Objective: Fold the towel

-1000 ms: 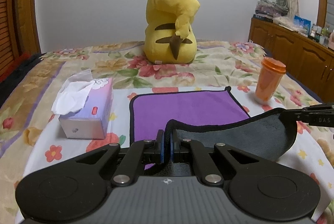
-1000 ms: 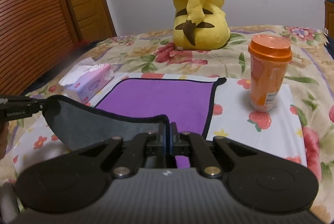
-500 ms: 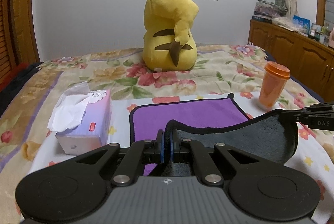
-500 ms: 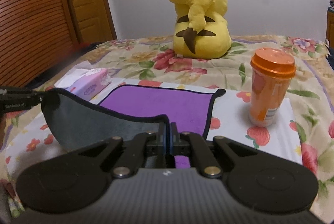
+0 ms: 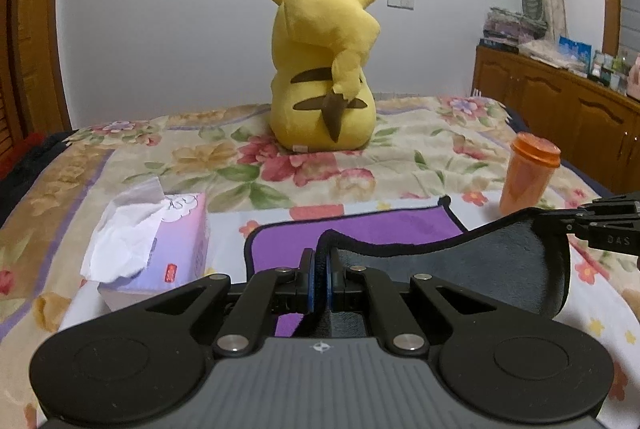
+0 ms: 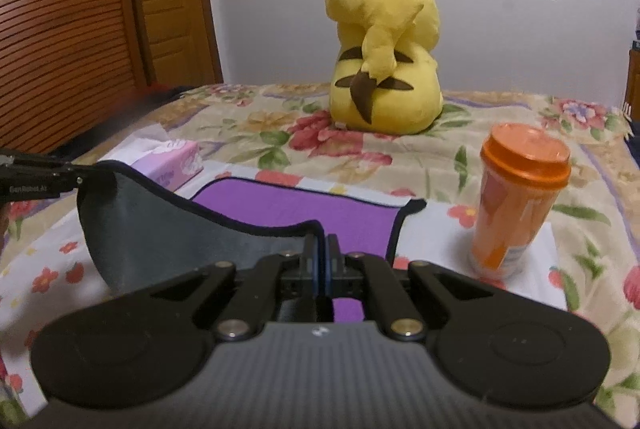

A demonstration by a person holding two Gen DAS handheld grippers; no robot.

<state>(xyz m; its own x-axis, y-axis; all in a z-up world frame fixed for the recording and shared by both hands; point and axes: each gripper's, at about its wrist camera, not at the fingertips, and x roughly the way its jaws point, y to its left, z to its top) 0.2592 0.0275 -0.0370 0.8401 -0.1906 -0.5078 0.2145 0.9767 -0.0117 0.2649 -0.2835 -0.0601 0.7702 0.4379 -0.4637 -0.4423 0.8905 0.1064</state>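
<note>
While the purple microfibre towel with the grey underside and black hem (image 5: pixel 360 233) is lying partly on the flowered bed cover (image 5: pixel 420 133), its near edge is being held up in the air by both tools. The left tool (image 5: pixel 320 279) is pinching the near left corner, with its two fingers pressed together on the cloth, and the right tool (image 6: pixel 323 265) is doing the same with the near right corner. Each tool is also showing at the side of the other view, as a black tip at the far end of the lifted hem.

Because the two corners are gripped apart from each other, the edge between them is hanging in a soft curve and is turning the grey side toward the cameras. The far part of the towel is resting flat ahead of both tools, purple side up. I judge that the fold is about half done: the near edge is raised, but it is not yet laid over the far edge.

The next move probably is asking both tools to travel forward together and level, so that the corners are meeting the far corners evenly.

Ahead and to the left of the left tool, the pale lilac cardboard tissue box (image 5: pixel 168 245) is standing just beside the towel. Ahead and to the right of the right tool, the orange plastic cup with lid (image 6: pixel 516 201) is standing near it, and it could be tipped over. The big yellow plush toy (image 5: pixel 324 69) is sitting well beyond.
</note>
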